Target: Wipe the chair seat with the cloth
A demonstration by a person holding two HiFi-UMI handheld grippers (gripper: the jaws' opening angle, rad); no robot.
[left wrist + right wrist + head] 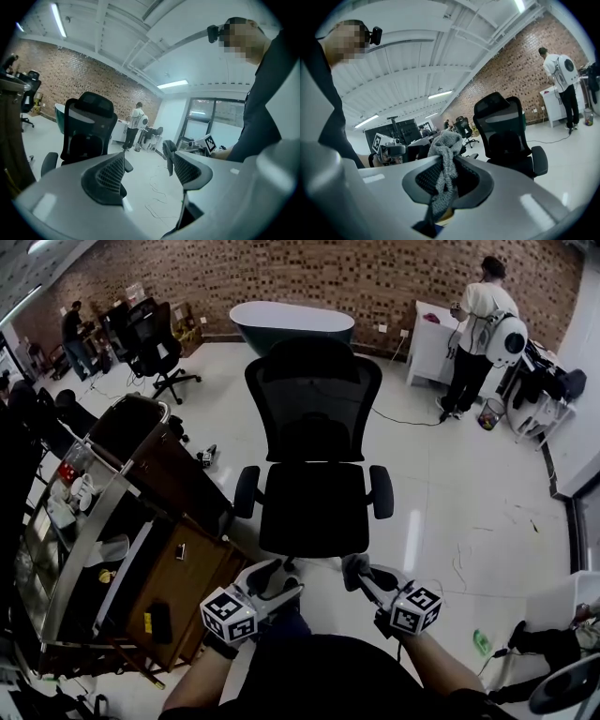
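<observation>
A black mesh-back office chair stands in front of me, its bare seat (314, 510) facing me in the head view. My right gripper (364, 579) hangs just short of the seat's front edge, shut on a crumpled grey cloth (354, 567). In the right gripper view the cloth (444, 161) bunches between the jaws, the chair (506, 136) beyond it to the right. My left gripper (281, 583) is level with it on the left, open and holding nothing. The left gripper view shows its spread jaws (147, 171), the chair (86, 131) on the left and the cloth (169, 153).
A cluttered metal cart and a wooden cabinet (164, 587) crowd the left side, close to the chair. A dark tub (291, 322) stands behind the chair by the brick wall. A person (476, 334) stands at a white table back right. Cables lie on the white floor.
</observation>
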